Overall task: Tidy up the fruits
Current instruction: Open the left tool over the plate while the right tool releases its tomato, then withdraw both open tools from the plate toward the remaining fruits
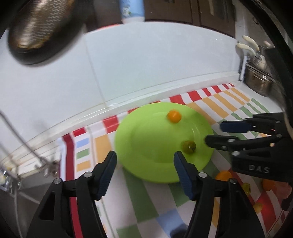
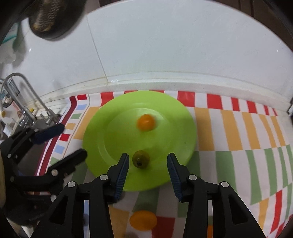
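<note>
A lime-green plate (image 1: 146, 159) (image 2: 109, 146) lies on a checked cloth (image 2: 238, 128). On it sit an orange cherry tomato (image 1: 174, 116) (image 2: 146, 122) and a dark green one (image 1: 188, 146) (image 2: 140, 159). My left gripper (image 1: 144, 155) (image 2: 71, 140) hangs open over the plate's near-left rim with nothing between its fingers. My right gripper (image 2: 148, 159) (image 1: 214, 132) is open at the plate's near edge. The green tomato shows between its fingers, nearer the left pad, and neither pad presses on it. Several loose tomatoes lie on the cloth in front of the plate, among them an orange one (image 2: 143, 222) (image 1: 223, 175).
A white tiled wall rises close behind the plate. To the left are a chrome faucet (image 2: 27, 95) and the sink. A steel pot (image 1: 258, 82) stands at the far right. A dark round pan (image 1: 40, 31) and a blue bottle (image 1: 131, 11) sit high at the back.
</note>
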Tool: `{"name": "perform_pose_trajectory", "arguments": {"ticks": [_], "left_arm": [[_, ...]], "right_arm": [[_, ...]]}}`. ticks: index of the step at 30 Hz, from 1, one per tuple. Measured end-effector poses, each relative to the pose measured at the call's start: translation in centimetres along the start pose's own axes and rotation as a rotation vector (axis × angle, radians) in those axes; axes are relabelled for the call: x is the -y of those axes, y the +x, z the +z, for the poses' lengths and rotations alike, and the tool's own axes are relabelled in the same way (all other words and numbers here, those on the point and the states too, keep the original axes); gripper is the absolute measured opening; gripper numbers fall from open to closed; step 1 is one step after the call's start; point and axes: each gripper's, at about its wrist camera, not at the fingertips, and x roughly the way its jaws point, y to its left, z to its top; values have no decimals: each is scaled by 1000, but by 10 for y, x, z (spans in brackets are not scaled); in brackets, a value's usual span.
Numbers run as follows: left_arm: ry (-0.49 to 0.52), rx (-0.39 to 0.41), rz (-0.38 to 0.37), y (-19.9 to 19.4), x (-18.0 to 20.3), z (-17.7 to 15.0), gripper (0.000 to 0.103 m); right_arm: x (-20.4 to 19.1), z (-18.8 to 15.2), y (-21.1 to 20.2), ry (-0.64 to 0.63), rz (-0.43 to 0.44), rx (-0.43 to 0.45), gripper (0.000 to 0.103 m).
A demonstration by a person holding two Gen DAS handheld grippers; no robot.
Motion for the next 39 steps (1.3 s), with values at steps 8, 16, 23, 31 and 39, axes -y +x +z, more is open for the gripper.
{"name": "perform_pose_trajectory", "arguments": {"ticks": [8,16,23,31,39], "left_arm": [[-65,62,92,-67,32,-17,74],[-136,137,137,-121,61,-27,81],[-148,159,153,-149,95,-36,81],[-151,172,137,-153,129,-48,81],[-125,161,92,-135,154,-67,81]], "right_arm": [[2,-31,-61,-54,67,83,46],[12,-57,-114,-93,122,154,48],[23,-75,-152,-136,153,205,48],[47,-99,-170,-164,151,206,48],[62,-124,-160,-196,139,159,48]]}}
